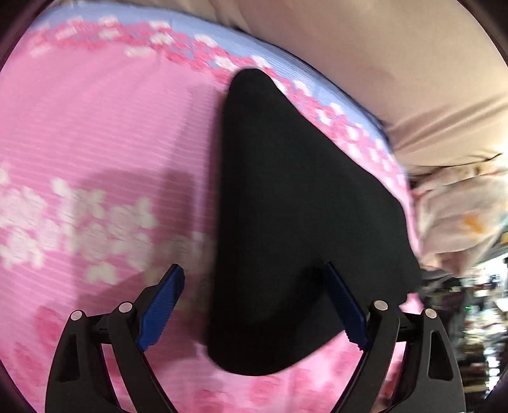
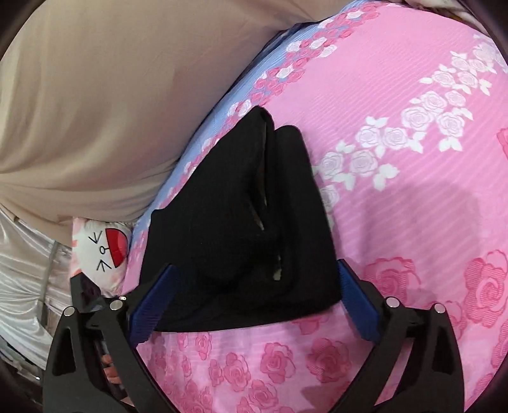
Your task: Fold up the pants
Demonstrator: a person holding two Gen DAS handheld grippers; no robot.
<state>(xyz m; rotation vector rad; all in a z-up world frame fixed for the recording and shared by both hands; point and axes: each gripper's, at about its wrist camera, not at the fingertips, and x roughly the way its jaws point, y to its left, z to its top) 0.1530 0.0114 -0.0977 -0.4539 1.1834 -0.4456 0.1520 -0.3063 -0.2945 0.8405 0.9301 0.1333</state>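
Lying folded into a compact dark bundle on a bed, the black pants [image 1: 295,222] rest on a pink bedsheet [image 1: 111,127] printed with white and deeper pink roses, near the sheet's pale blue border [image 1: 177,28]; in the left wrist view, blurred throughout, the sheet fills the left side, the pants run from far centre to near centre, and a beige cover [image 1: 397,63] rises along the far right; the left claw [image 1: 255,306] stands wide open with nothing gripped, its left blue finger [image 1: 162,309] over bare sheet and its right blue finger [image 1: 344,306] over the near part of the pants, though contact cannot be told; in the right wrist view the beige cover takes the far left, a white cushion with a cartoon face [image 2: 104,251] sits under it at the left edge, the pants lie in the centre with their layered folds showing, and the rose sheet spreads to the right; the right claw [image 2: 255,303] is spread wide, gripping nothing, its two blue fingers straddling the near end of the pants; a person's fingertips [image 2: 111,371] show behind its left arm.
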